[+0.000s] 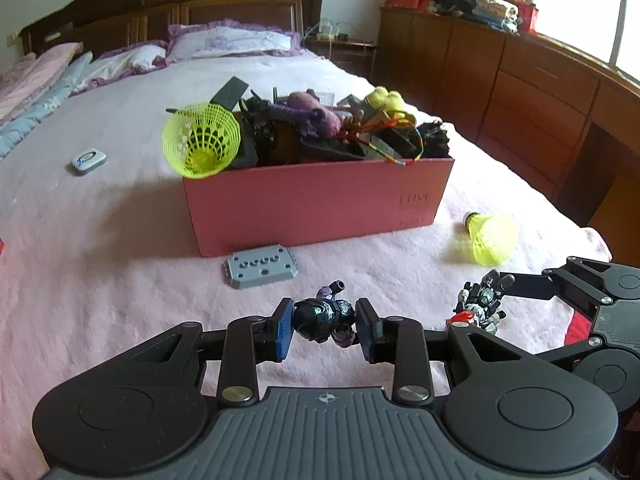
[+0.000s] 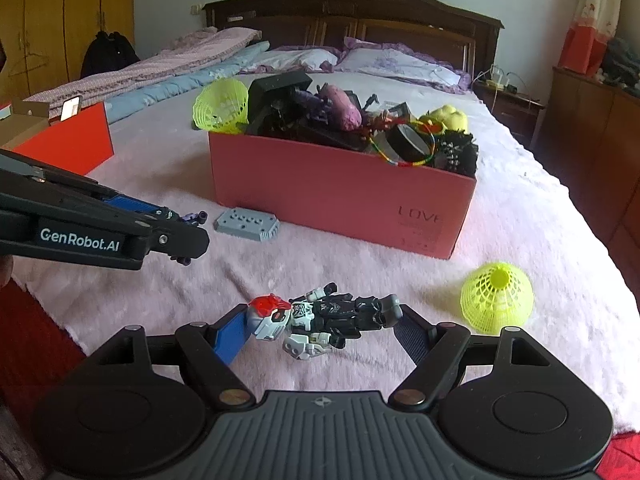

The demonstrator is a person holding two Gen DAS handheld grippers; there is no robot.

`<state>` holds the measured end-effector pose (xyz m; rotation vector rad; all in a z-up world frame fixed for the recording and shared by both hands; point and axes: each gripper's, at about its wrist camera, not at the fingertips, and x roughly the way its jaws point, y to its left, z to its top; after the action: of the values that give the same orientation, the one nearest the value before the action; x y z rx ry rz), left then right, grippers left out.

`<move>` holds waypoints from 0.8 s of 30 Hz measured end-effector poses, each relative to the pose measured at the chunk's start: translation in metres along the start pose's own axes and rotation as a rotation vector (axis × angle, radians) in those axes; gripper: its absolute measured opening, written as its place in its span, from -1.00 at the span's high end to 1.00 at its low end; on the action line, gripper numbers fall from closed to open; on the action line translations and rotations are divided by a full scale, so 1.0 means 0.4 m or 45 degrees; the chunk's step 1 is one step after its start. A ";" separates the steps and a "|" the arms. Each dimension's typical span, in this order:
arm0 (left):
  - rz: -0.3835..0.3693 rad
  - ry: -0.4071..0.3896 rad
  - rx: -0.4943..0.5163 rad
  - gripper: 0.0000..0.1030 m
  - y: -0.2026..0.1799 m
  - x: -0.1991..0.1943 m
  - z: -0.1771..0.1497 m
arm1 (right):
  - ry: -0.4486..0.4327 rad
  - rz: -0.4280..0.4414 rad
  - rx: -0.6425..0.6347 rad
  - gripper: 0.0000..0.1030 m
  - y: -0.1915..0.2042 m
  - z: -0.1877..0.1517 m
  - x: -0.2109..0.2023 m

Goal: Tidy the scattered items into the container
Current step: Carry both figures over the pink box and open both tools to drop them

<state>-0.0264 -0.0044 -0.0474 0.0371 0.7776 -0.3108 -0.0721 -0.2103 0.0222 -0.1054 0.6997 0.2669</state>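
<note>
A pink box (image 1: 316,204) piled with toys stands on the bed; it also shows in the right wrist view (image 2: 340,196). My left gripper (image 1: 325,328) is shut on a black and purple toy figure (image 1: 325,318), low over the blanket. My right gripper (image 2: 322,330) is wide open around a red-headed black and white robot figure (image 2: 320,316) lying on the blanket; the figure spans the gap between the pads. That figure also shows in the left wrist view (image 1: 480,306). A grey block (image 1: 262,266) lies before the box. A yellow shuttlecock (image 2: 496,298) lies at the right.
Another yellow shuttlecock (image 1: 202,140) leans at the box's left corner. A small white device (image 1: 88,160) lies on the bed at the left. An orange box (image 2: 68,140) stands at the far left. Pillows (image 1: 232,42) and the headboard are behind, wooden cabinets (image 1: 520,76) at the right.
</note>
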 end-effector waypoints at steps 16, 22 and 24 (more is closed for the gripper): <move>-0.019 -0.094 0.049 0.34 -0.001 0.003 0.116 | -0.079 0.018 -0.019 -0.54 -0.016 0.093 0.003; -0.016 -0.142 0.076 0.34 0.007 0.013 0.182 | -0.126 0.003 -0.029 -0.54 -0.032 0.140 0.013; -0.011 -0.157 0.091 0.34 0.009 0.021 0.205 | -0.144 -0.003 -0.040 -0.54 -0.037 0.160 0.020</move>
<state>0.0364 -0.0151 0.0051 0.0809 0.6446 -0.3460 -0.0224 -0.2112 0.0660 -0.1205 0.5835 0.2798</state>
